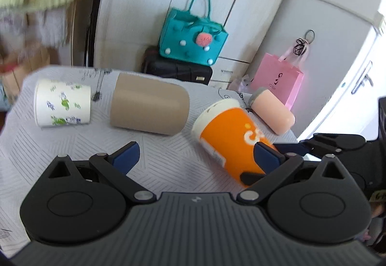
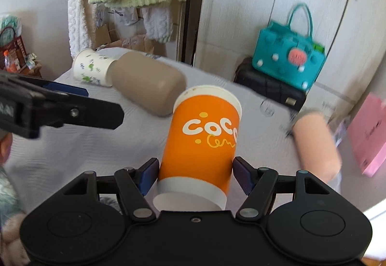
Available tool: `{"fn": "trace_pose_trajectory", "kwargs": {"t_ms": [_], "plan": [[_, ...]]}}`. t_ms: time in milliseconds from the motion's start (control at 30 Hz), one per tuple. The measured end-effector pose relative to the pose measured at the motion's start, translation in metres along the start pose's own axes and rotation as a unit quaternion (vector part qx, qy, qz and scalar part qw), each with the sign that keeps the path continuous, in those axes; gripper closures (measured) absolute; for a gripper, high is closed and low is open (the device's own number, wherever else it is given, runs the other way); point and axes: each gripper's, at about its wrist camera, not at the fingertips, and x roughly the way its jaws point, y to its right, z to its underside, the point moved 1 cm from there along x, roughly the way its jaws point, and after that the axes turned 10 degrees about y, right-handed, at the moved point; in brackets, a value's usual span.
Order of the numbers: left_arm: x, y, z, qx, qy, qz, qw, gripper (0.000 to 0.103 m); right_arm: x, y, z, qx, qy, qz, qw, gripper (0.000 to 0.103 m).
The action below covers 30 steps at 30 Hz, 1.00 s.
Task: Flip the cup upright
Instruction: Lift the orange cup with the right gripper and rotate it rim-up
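The right claw [image 2: 196, 175] is clenched on the orange cup [image 2: 201, 143], its blue pads pressing either side of the lower body near the white base; the cup's white rim points away from the camera and up, the body tilted, and from the left wrist view the cup [image 1: 226, 135] leans above the table [image 1: 168, 157] with its rim toward the upper left; whether its base touches the cloth cannot be told. The left claw [image 1: 196, 157] is released, its fingers spread wide with nothing between them, just beside the orange cup; its right finger [image 1: 267, 155] lies in front of the cup's side. On the patterned grey table cover lie a beige cup [image 1: 149, 106] on its side, a white printed paper cup [image 1: 62, 103] on its side to its left, and a pink cup [image 1: 272, 112] on its side near the far right edge. Beyond the table a teal bag [image 1: 193, 41] sits on a black case [image 1: 178, 69]; a pink paper bag [image 1: 277, 80] hangs by the cupboard.
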Motion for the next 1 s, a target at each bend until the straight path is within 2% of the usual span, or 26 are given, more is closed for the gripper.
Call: {"fn": "trace_pose_trajectory", "kwargs": {"t_ms": [167, 567, 833, 1000], "plan": [[-0.012, -0.007, 0.008, -0.023, -0.004, 0.015, 0.9996, 0.002, -0.002, -0.010, 0.013, 0.052, -0.030, -0.046, 0.997, 0.033], [-0.024, -0.030, 0.009, -0.063, -0.031, 0.030, 0.9971, 0.002, -0.015, -0.021, 0.009, 0.091, -0.022, -0.089, 0.992, 0.034], [0.000, -0.038, 0.019, -0.105, -0.074, 0.043, 0.9908, 0.001, -0.017, -0.014, 0.015, 0.087, -0.021, -0.114, 0.990, 0.029], [0.022, -0.030, 0.028, -0.128, -0.102, 0.076, 0.9835, 0.001, -0.018, -0.007, 0.018, 0.091, -0.022, -0.136, 0.986, 0.029]]}}
